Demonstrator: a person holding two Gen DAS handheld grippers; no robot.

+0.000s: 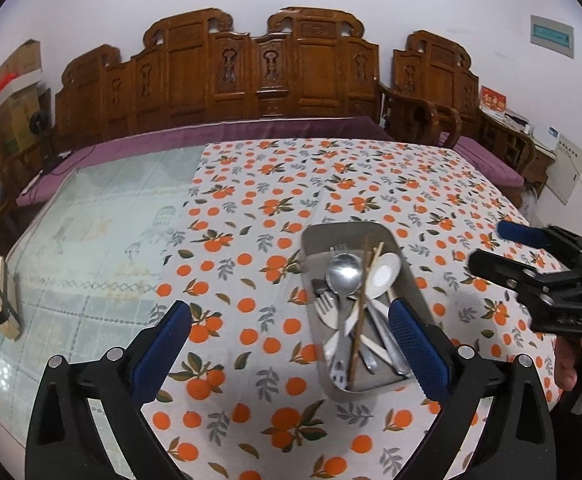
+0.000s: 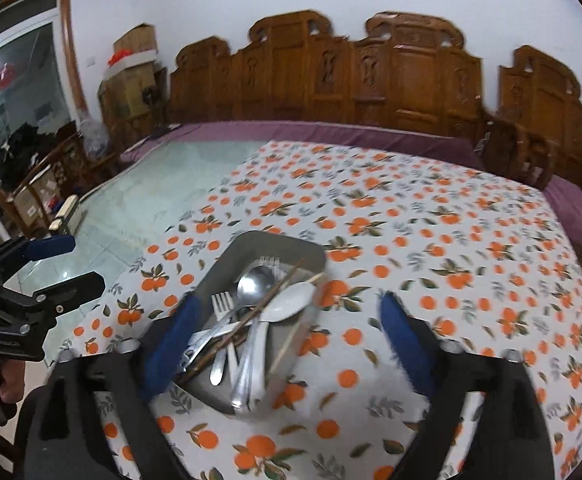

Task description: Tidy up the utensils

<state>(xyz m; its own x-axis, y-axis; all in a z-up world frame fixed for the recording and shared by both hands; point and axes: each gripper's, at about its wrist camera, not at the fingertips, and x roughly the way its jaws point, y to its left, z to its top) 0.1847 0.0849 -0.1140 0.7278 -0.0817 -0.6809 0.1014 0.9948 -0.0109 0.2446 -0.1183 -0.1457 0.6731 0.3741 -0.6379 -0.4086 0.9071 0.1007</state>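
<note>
Left wrist view: no writing can be read; a red card at the far right bears gold marks too small to be made out. A grey rectangular tray with rounded corners (image 1: 311, 240) is seen on a white tablecloth printed with oranges and leaves (image 1: 251, 216). In the tray a heap of utensils is piled: a shiny metal spoon (image 1: 344, 270), a white ceramic soup spoon (image 1: 385, 271), a pale plastic fork (image 1: 326, 310), metal forks and thin brown wooden chopsticks (image 1: 365, 292) crossed over them. The left gripper (image 1: 289, 344), black with ribbed blue pads, is held released, with nothing between its jaws; its right pad overlaps the tray's edge in the picture. The right gripper (image 1: 491, 246) is seen at the right edge, spread wide and empty, gripped by a hand (image 1: 571, 360).

In the right wrist view, the right gripper (image 2: 287, 340) is blurred, its jaws gaping over the tray (image 2: 219, 268) without pressing on anything. A carved wooden bench with purple cushions (image 2: 331, 80) is seen behind the table.
</note>
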